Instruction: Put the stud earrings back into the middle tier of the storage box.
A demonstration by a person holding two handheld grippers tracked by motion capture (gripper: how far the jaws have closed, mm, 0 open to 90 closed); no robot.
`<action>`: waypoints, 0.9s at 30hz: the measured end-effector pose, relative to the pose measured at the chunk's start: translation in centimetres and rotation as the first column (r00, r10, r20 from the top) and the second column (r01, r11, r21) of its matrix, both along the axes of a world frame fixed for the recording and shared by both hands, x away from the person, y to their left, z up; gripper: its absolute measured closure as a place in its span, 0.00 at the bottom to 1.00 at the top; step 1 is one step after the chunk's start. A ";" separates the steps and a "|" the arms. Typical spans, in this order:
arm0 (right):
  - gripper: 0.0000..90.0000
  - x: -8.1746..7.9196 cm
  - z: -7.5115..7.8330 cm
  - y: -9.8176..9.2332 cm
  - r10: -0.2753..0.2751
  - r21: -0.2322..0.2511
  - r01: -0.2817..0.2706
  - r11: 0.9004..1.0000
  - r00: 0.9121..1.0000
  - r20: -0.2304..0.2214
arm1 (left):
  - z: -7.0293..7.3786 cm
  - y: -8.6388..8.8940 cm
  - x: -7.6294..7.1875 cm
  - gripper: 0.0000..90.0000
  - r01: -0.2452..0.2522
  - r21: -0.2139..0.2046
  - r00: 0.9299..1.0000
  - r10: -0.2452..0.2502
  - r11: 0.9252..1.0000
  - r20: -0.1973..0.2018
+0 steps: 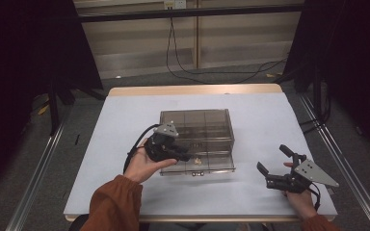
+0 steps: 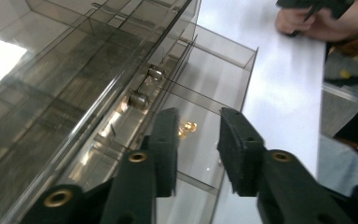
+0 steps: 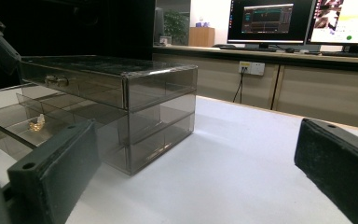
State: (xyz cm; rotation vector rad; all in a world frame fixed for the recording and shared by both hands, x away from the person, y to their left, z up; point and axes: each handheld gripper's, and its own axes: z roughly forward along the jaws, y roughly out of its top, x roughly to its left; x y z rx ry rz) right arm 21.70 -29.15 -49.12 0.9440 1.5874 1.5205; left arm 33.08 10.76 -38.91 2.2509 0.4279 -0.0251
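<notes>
High view: the left gripper is hovering at the cabinet's pulled-out drawer. Left gripper view: jaws part-open, empty, over gold trinket (likely next pick). Right gripper view: right gripper idling wide open.

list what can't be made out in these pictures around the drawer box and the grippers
- Small gold item in the open lower drawer of the smoky clear plastic drawer box: too small and glary to identify, in the left gripper view.
- Drawer's front handle: cut off at the left edge of the right gripper view.
- Left gripper: high view, its jaws merge with the dark box, so contact is unclear.
- Right gripper: jaw bases cut off by the bottom edge, right gripper view.
</notes>
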 end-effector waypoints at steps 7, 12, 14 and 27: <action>0.00 0.0 0.0 0.0 0.001 0.001 -0.001 1.000 1.000 -0.001 | -0.3 2.0 -0.5 0.52 -0.084 -0.038 0.996 0.084 0.996 -0.005; 0.00 0.0 0.0 0.0 0.002 -0.001 -0.002 1.000 1.000 0.001 | -0.5 3.4 -1.3 0.32 -0.128 -0.044 0.992 0.129 0.991 0.009; 0.00 0.0 0.0 0.0 0.002 0.000 -0.002 1.000 1.000 -0.001 | -0.5 4.2 -1.6 0.26 -0.161 -0.053 0.986 0.163 0.985 0.029; 0.00 0.0 0.0 0.0 0.000 0.001 0.000 1.000 1.000 0.000 | -1.8 9.3 -3.2 0.07 -0.330 -0.034 0.942 0.331 0.943 0.050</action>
